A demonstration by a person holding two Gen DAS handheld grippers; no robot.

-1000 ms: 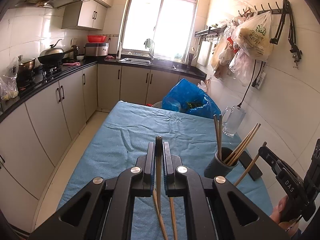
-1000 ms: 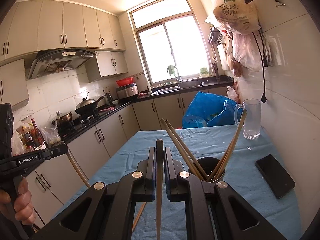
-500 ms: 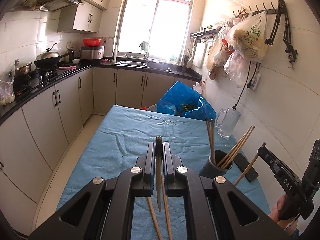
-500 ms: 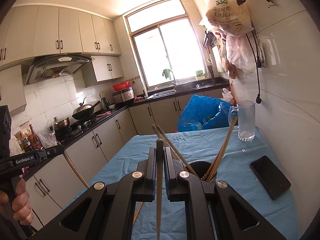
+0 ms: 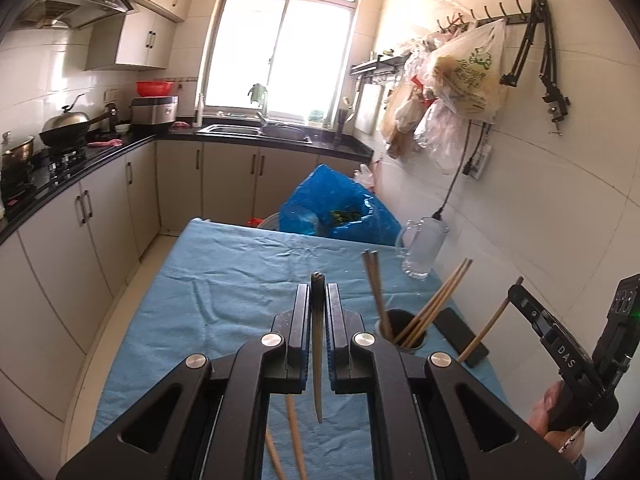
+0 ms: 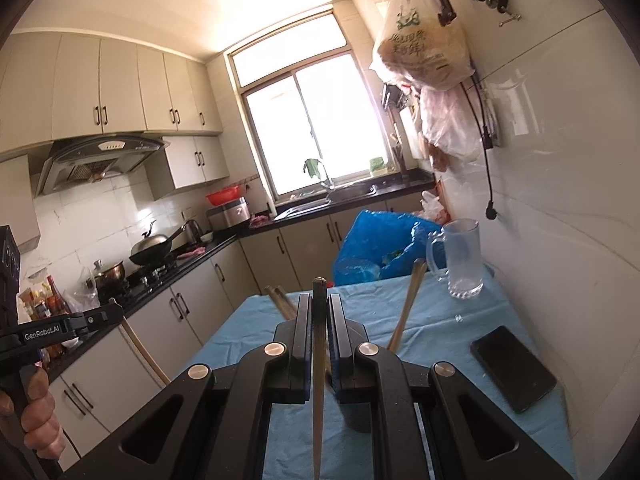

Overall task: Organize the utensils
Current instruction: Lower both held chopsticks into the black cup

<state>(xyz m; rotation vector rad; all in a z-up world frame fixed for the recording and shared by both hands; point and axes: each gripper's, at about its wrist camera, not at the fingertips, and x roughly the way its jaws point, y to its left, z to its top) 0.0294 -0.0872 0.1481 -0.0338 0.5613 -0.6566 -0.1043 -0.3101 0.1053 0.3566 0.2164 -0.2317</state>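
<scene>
The left gripper (image 5: 318, 292) is clamped on one chopstick (image 5: 317, 360); the right gripper (image 6: 319, 300) likewise pinches its own chopstick (image 6: 318, 392); both hang above the blue-clothed table (image 5: 224, 280), near the dark holder cup (image 5: 400, 330) holding more chopsticks (image 5: 434, 308); two loose chopsticks (image 5: 294, 436) lie on the cloth beneath the left gripper.

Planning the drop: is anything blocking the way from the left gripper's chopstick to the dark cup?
Nothing on the cloth between them. The chopstick must only slip past the chopsticks already leaning in the cup.
</scene>
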